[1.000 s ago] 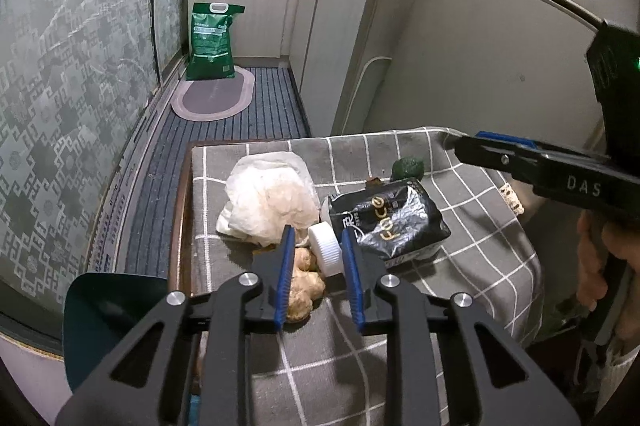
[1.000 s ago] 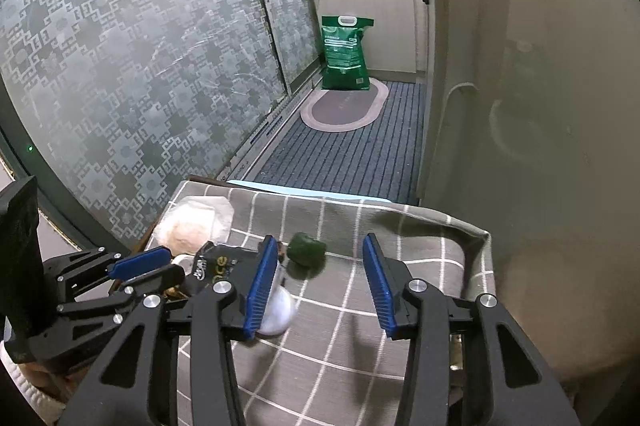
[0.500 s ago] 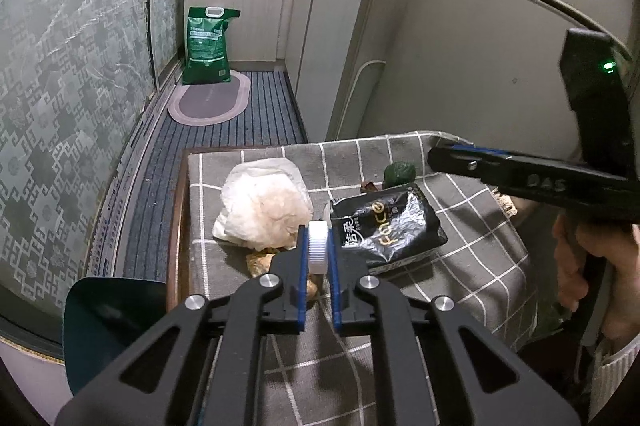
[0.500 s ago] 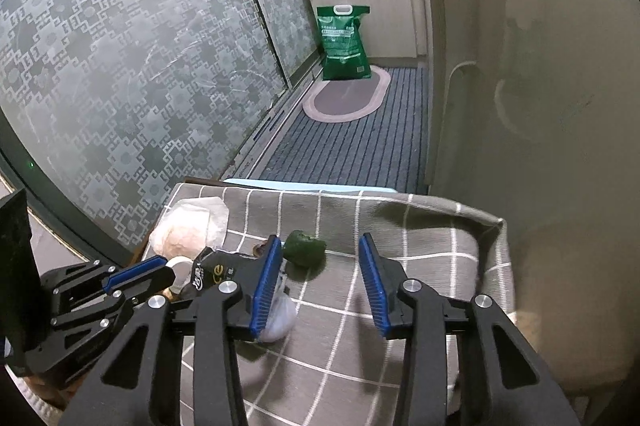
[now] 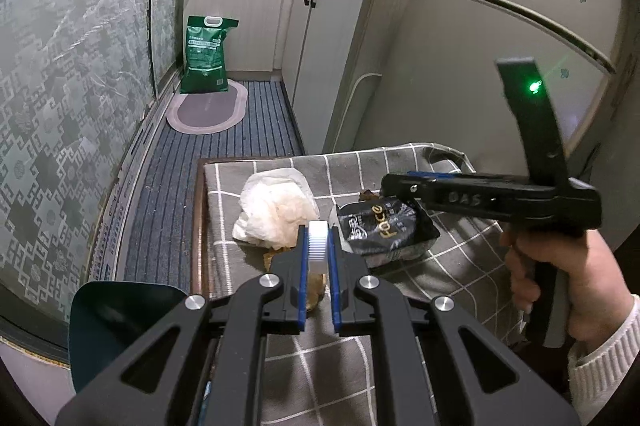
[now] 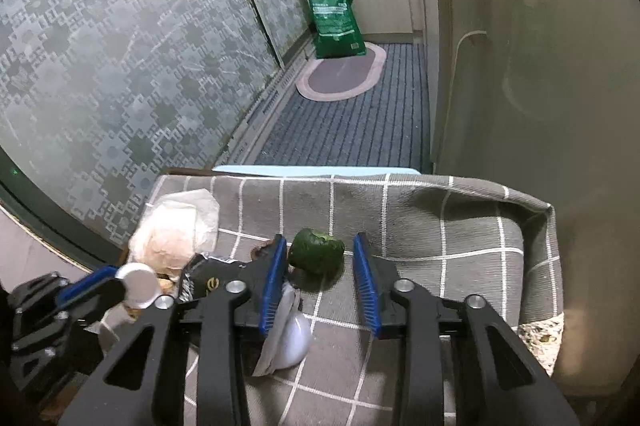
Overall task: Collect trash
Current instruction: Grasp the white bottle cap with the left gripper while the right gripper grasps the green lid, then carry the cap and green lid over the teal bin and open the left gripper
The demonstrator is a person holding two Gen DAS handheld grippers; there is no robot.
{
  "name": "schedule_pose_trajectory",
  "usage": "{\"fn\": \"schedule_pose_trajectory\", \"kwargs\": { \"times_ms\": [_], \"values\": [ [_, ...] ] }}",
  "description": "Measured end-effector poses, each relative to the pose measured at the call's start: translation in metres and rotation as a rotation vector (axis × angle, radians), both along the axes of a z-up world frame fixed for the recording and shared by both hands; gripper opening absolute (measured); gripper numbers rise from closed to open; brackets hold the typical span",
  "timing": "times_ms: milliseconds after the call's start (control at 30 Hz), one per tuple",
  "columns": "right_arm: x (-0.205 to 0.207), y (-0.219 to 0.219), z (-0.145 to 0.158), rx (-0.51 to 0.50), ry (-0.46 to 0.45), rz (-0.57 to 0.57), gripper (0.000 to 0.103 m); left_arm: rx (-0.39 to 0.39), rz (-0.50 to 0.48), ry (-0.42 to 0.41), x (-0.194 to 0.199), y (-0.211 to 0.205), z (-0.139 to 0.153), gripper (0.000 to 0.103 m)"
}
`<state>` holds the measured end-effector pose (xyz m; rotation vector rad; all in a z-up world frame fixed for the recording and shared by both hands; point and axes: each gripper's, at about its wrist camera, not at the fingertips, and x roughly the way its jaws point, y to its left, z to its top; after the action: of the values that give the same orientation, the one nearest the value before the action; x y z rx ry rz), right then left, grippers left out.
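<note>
White and ribbed, the bottle cap [image 5: 319, 241] now sits clamped between the blue pads of your left gripper [image 5: 319, 246]; a second ago those jaws stood apart around it, with the cap resting by the brown lumps [image 5: 316, 292] on the cloth. Your right gripper [image 6: 320, 266] has come lower and nearer to the green lump [image 6: 316, 256], and its jaws have just been closing; the lump lies between the tips, yet the pads [image 6: 365, 280] do not press on it and a gap shows on the right side. Nothing is held there.

From the right camera the cap [image 6: 138, 284] shows only as a pale disc at the far left, and the left gripper behind it is mostly cut off by the edge. The black foil bag [image 5: 386, 230] is partly covered by your right gripper in the left view, and its lettering is only half readable. What the brown lumps under the left jaws are, you cannot tell.

The checked grey cloth [image 6: 420, 210] is woven and rumpled at its right corner. A crumpled white plastic bag [image 5: 276, 212] lies left of the foil bag, and a smooth whitish scrap [image 6: 290, 336] lies under the right gripper's left finger
</note>
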<state>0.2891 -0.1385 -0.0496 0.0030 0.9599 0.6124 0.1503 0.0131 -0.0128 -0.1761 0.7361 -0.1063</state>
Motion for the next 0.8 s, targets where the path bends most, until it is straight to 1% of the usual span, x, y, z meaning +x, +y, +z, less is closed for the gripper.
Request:
{"fn": "schedule_pose_trajectory", "kwargs": {
  "times_ms": [33, 133, 433, 633, 800],
  "values": [
    [0.000, 0.001, -0.001, 0.002, 0.001, -0.002, 0.028, -0.002, -0.001, -0.002, -0.001, 0.002, 0.001, 0.010],
    [-0.002, 0.004, 0.002, -0.012, -0.014, -0.007, 0.026, -0.011, -0.002, -0.011, -0.006, 0.007, 0.004, 0.010],
    [-0.008, 0.002, 0.030, -0.002, -0.086, -0.028, 0.026, -0.036, 0.017, -0.035, -0.019, 0.028, 0.013, 0.010],
    [-0.019, 0.016, 0.044, 0.011, -0.113, 0.009, 0.026, -0.035, 0.036, -0.048, -0.029, 0.043, 0.017, 0.010],
    [-0.035, 0.040, 0.057, 0.021, -0.139, 0.061, 0.026, -0.032, 0.065, -0.050, -0.039, 0.063, 0.017, 0.010]
  ]
}}
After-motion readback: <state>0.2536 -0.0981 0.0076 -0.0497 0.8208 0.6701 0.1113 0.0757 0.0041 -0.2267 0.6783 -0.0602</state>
